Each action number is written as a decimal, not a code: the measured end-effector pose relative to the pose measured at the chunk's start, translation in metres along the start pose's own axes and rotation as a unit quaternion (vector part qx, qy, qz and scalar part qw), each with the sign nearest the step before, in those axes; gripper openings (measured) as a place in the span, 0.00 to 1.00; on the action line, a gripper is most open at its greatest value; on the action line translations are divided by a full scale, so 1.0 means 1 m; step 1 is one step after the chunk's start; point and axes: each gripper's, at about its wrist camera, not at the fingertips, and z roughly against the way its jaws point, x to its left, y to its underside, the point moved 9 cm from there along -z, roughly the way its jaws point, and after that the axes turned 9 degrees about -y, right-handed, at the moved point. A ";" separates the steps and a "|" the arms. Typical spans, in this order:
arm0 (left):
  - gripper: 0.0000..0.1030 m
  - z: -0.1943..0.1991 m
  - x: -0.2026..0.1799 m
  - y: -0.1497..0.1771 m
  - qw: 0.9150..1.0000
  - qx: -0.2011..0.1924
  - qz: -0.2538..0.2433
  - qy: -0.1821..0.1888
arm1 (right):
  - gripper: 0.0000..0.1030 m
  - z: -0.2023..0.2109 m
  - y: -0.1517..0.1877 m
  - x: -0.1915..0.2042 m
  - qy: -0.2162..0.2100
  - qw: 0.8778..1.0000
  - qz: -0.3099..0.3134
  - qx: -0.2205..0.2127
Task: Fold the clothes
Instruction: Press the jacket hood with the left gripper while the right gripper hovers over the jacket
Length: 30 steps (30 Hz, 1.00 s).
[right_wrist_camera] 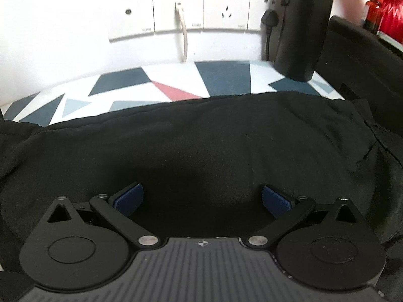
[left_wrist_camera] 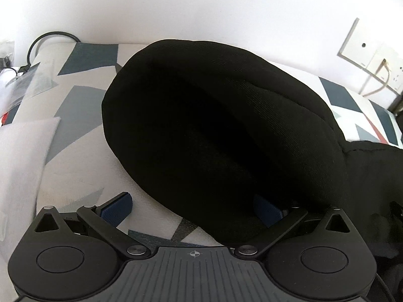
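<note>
My left gripper [left_wrist_camera: 192, 207] is spread wide over the black garment [left_wrist_camera: 214, 130] filling the frame's centre and right; my right gripper [right_wrist_camera: 202, 201] gapes too, nothing held. I'd pinch one hem layer and keep the fold square on the patterned tablecloth [right_wrist_camera: 176, 80].

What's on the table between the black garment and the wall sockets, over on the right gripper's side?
Only bare patterned tablecloth separates the black garment from the wall sockets in the right wrist view; a white cable hangs down to it.
</note>
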 end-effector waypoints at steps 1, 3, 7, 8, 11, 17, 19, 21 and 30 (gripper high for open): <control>0.99 0.000 0.000 0.000 1.000 -0.001 -0.003 0.000 | 0.99 0.000 0.001 0.000 0.001 1.000 -0.001 -0.004; 0.99 0.000 -0.002 0.002 1.000 -0.011 -0.014 -0.006 | 0.99 0.001 0.002 0.000 0.004 1.000 -0.003 -0.013; 0.99 0.001 -0.001 0.006 0.998 -0.050 -0.027 0.002 | 1.00 0.002 0.003 0.001 0.004 1.000 -0.004 -0.023; 0.99 0.001 0.000 0.007 0.998 -0.059 -0.025 0.007 | 1.00 0.002 0.003 0.001 0.004 1.000 -0.004 -0.024; 0.99 0.001 -0.001 0.009 0.997 -0.074 -0.036 0.005 | 1.00 0.003 0.004 0.001 0.004 0.999 -0.002 -0.031; 0.99 0.003 -0.012 0.007 0.995 -0.076 -0.060 0.007 | 1.00 0.002 0.003 0.001 0.000 0.999 0.001 -0.039; 0.99 0.000 -0.011 0.003 0.995 -0.071 -0.065 0.014 | 1.00 0.002 0.003 0.001 0.000 0.999 0.002 -0.040; 0.85 0.002 -0.007 0.000 0.995 -0.076 -0.058 0.018 | 1.00 0.001 0.003 0.001 0.000 0.999 0.002 -0.041; 0.14 0.014 0.008 -0.001 0.993 -0.085 0.010 0.079 | 1.00 0.002 0.004 0.000 0.002 0.999 0.001 -0.045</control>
